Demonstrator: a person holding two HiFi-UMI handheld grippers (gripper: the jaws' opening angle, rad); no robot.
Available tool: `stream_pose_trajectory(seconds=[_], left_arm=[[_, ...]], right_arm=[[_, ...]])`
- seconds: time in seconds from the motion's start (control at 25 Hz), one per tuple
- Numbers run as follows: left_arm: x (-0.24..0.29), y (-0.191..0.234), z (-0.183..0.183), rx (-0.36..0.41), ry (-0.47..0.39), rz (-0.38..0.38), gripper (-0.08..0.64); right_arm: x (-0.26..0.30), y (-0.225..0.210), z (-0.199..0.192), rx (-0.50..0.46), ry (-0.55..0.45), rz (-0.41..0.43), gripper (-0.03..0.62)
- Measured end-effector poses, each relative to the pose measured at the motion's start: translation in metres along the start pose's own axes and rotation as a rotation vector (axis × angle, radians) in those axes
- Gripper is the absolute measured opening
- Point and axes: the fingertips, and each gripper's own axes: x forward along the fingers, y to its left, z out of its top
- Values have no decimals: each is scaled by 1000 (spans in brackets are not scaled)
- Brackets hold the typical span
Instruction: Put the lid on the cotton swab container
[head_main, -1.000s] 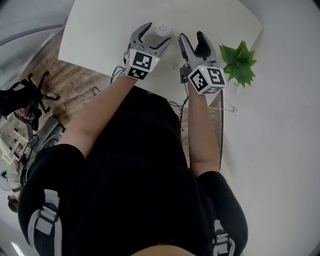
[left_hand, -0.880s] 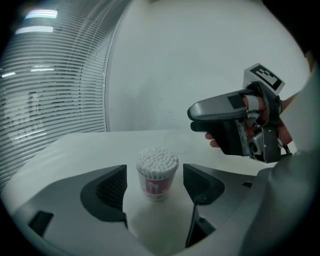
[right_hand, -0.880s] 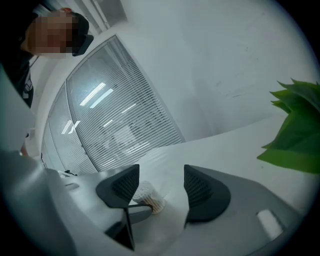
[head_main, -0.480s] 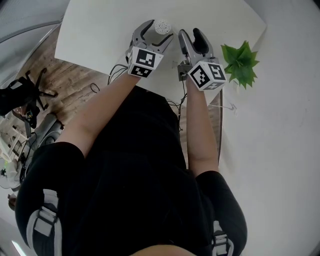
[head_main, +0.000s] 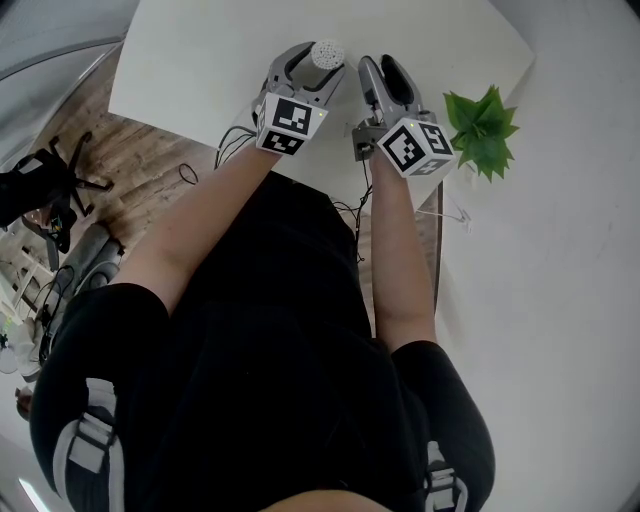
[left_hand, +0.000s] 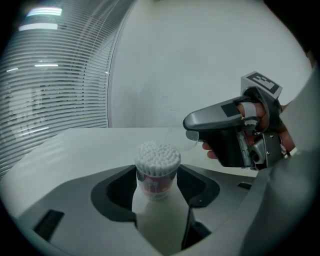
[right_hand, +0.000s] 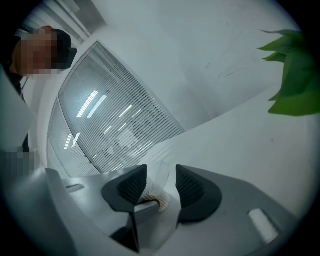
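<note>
The cotton swab container (left_hand: 156, 172) stands upright near the front edge of the white table (head_main: 200, 60). We see its top uncovered, the white swab heads bunched above a red printed band.

Around the container sits the left gripper (left_hand: 159, 186). Its jaws are closing on the container, and the dark pads (left_hand: 120, 189) meet its two sides with no gap showing. The marker cube of this gripper lies on the near side of the container in the head view.

To the right of the container, near it but apart from it, we find the clear lid (right_hand: 159, 182). It stands between the jaws of the right gripper (right_hand: 159, 186). These jaws are closing. The lid leans at one pad, and a narrow gap shows at the other pad, so the lid is not yet pinched from both sides. Seen from the container, the right gripper's tips point toward it and stop short of it. We cannot tell whether the lid rests on the table.

Further right of the container, past the right gripper, a green plant (head_main: 480, 125) sits by the table's right edge. Behind the container we see a curved window with blinds (left_hand: 50, 100). To the near left of the container, beyond the table edge, lies wooden floor (head_main: 130, 160).
</note>
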Motion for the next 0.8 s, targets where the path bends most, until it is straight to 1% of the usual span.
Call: stream_pose_trajectory(seconds=[0.32,0.8], left_arm=[[1,1,-1,-8,-3,2,253],[1,-2,1,-5,-11,-19,249]], right_arm=[[-1,9,4,-9,-4,17,84],[2,35,9,-28,-1,91,83]])
